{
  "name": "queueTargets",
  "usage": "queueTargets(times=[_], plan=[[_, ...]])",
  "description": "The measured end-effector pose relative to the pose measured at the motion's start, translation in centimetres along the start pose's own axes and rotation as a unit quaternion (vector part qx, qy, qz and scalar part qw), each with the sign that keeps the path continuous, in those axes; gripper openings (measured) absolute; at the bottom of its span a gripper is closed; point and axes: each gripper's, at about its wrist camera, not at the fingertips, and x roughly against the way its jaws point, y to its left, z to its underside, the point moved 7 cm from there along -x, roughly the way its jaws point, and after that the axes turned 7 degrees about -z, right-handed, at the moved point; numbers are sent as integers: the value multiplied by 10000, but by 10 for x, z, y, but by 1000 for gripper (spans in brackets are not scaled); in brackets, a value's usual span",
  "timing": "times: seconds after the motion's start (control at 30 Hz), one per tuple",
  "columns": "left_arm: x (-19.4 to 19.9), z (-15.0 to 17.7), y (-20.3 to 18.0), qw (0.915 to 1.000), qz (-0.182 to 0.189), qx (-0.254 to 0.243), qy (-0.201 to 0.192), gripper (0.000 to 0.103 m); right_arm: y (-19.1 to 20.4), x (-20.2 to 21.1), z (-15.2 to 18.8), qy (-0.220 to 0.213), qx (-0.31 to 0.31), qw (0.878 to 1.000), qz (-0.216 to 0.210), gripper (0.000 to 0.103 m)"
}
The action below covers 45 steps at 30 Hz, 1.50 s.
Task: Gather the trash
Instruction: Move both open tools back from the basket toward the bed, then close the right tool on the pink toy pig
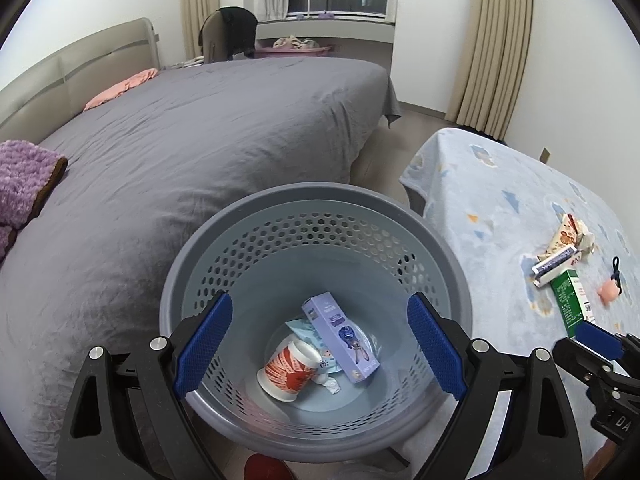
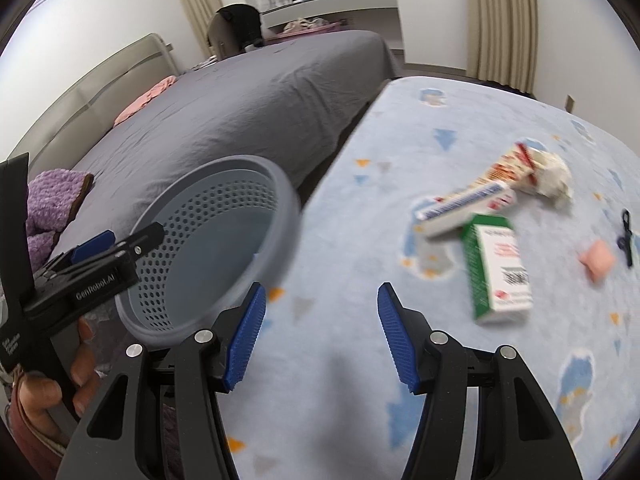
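Note:
A grey perforated basket [image 1: 240, 224] stands between the bed and the table; it also shows in the right wrist view [image 2: 280, 192]. In it lie a purple box [image 1: 340, 340], a red-and-white paper cup [image 1: 290, 370] and a teal wrapper [image 1: 302, 326]. My left gripper [image 1: 320, 344] is open and empty above the basket. My right gripper [image 2: 320, 336] is open and empty over the table [image 2: 380, 140]. On the table lie a green-and-white box [image 2: 498, 268], a blue-and-white box [image 2: 464, 204], a red-patterned wrapper [image 2: 512, 168], crumpled white paper [image 2: 550, 178] and a pink piece [image 2: 596, 262].
A bed with a grey cover [image 1: 200, 140] fills the left side, with a purple blanket [image 1: 20, 184] on it. A small black clip [image 2: 625, 236] lies at the table's right. Curtains [image 1: 492, 40] hang behind the table. My left gripper also appears at the left of the right wrist view [image 2: 112, 248].

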Motion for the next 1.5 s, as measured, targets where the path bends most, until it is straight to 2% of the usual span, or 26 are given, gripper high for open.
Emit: queueTargets(times=[0.47, 0.77, 1.17, 1.5], plan=[[12, 3, -23, 9996, -35, -256, -137, 88, -79, 52, 36, -161, -539, 9975, 422, 56], [24, 12, -46, 9989, -11, -461, -123, 88, -144, 87, 53, -354, -883, 9924, 779, 56], [41, 25, -110, 9964, 294, -789, -30, 88, -208, 108, 50, -489, -961, 9884, 1068, 56], [44, 29, -169, 9931, 609, -999, 78, 88, -224, 95, 30, -444, -726, 9913, 1002, 56]])
